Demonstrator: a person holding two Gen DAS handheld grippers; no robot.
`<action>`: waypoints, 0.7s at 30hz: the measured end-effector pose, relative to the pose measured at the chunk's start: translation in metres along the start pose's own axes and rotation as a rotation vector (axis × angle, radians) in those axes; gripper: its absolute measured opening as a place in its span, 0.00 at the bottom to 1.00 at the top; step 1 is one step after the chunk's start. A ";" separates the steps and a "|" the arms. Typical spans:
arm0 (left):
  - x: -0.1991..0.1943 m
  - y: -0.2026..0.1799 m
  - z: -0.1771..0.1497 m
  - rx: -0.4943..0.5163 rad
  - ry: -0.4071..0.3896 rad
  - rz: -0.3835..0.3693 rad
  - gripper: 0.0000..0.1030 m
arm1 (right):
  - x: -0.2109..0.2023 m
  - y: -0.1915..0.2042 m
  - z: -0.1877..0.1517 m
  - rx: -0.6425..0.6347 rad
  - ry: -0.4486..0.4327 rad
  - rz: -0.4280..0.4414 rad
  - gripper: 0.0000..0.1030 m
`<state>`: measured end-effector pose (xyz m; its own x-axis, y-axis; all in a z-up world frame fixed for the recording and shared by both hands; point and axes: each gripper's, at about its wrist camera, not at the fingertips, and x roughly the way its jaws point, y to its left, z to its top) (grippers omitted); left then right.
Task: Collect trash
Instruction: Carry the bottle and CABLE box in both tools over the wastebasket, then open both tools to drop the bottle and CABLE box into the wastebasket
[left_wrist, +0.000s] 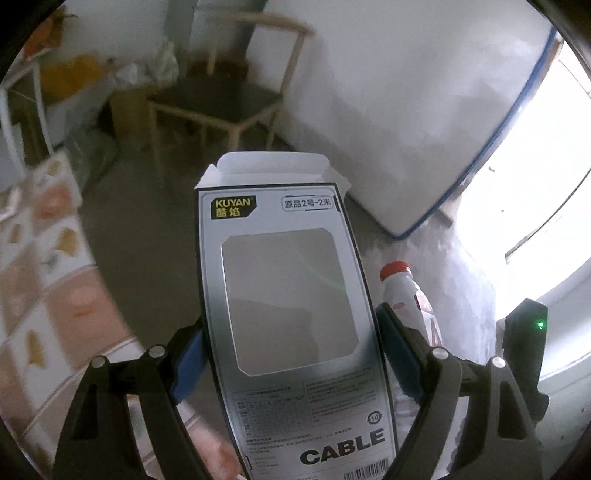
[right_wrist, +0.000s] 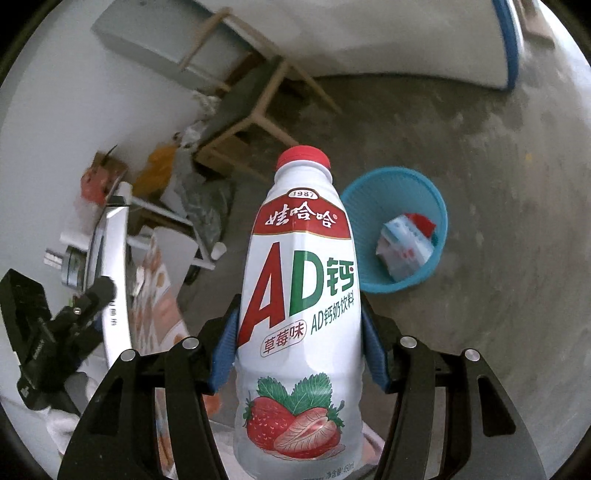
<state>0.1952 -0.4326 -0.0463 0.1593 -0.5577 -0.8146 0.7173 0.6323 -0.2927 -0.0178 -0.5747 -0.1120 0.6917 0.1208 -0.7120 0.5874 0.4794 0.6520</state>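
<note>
**Blue basket already has one item in; two more in hand**

Grey-and-white cardboard cable box with a clear window and "CABLE" print (left_wrist: 291, 314) sits clamped in the left gripper (left_wrist: 291, 365), blue pads pressing both long edges, top flap open, box filling the centre of the left wrist view. White plastic strawberry-milk bottle with a red cap (right_wrist: 299, 314) is pinched at its waist by the right gripper (right_wrist: 299, 347), upright, centre of the right wrist view. The same bottle shows at lower right in the left view, just beside the box.

Round blue plastic mesh basket (right_wrist: 436, 206) stands on the grey concrete floor (right_wrist: 498, 277), right of centre in the right view, just right of the bottle's shoulder in frame. Inside it: a crumpled white-blue-red wrapper (right_wrist: 406, 243) against the far wall.

Status, as I read it:
- Done: at least one piece binned; both grippers loaded.
- Left: carry bottle and box over the basket, release each. Neither is above the rim yet, going by the right view.
- Basket not in the left view, so the box's line to it is unknown.

Wooden chair with a dark seat (left_wrist: 221, 99) upper centre of the left view, clutter beside it. Can't tell if any of that counts as trash.

Pink-patterned cloth on the desk (left_wrist: 48, 288) at left edge.
</note>
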 end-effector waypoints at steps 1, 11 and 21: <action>0.016 -0.005 0.006 0.000 0.014 0.018 0.79 | 0.010 -0.007 0.009 0.027 0.004 0.011 0.54; 0.141 0.004 0.040 -0.183 0.084 0.013 0.88 | 0.096 -0.080 0.068 0.218 0.014 -0.013 0.68; 0.070 0.002 0.031 -0.092 -0.051 -0.039 0.88 | 0.073 -0.078 0.039 0.107 -0.020 -0.065 0.68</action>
<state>0.2283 -0.4871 -0.0888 0.1688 -0.6079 -0.7759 0.6589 0.6550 -0.3698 0.0027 -0.6370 -0.2046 0.6581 0.0749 -0.7492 0.6722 0.3896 0.6295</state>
